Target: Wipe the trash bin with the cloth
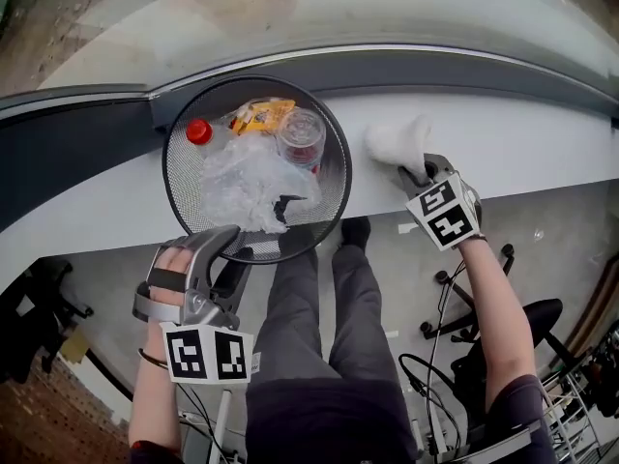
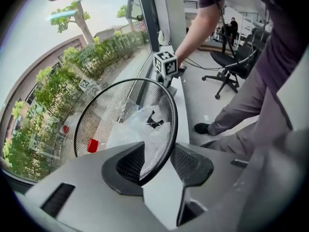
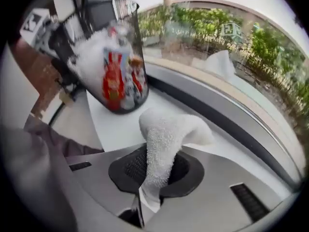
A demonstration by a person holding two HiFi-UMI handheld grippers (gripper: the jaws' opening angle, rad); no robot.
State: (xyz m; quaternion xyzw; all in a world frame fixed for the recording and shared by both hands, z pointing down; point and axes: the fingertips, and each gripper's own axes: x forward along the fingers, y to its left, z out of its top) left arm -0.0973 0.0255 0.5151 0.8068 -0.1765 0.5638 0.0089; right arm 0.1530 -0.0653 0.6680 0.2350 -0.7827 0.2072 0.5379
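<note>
Surface: a long white ledge (image 1: 542,148) that curves along the foot of a wide window (image 1: 290,17); it carries the bin and the cloth
Room: grey floor (image 1: 387,269) below the ledge, a black office chair (image 1: 527,322) with cables beside it on the right, and the person's dark trousers (image 1: 319,307) standing at the ledge
Outside: hedges and trees (image 2: 58,86) beyond the glass
Trash bin: a black wire-mesh trash bin (image 1: 177,177) stands on the ledge to the left, its near rim out at the ledge's edge
Inside the bin: crumpled clear plastic (image 1: 247,182), a clear cup (image 1: 301,135), a yellow wrapper (image 1: 263,114) and a red cap (image 1: 199,130)
Left tongs: the left tongs (image 1: 240,245) straddle the bin's near rim, one pad inside the mesh wall and one outside, clenched on it
Cloth: a white terry cloth (image 1: 397,141) on the ledge to the right of the bin, apart from it, bunched and rising in a soft peak
Right tongs: the right tongs (image 1: 411,174) point steeply down and pinch the cloth at its near side; its nap fills the gap between the pads
Writing: black-and-white square markers on both cubes; red print on a packet in the bin is too blurred to read
</note>
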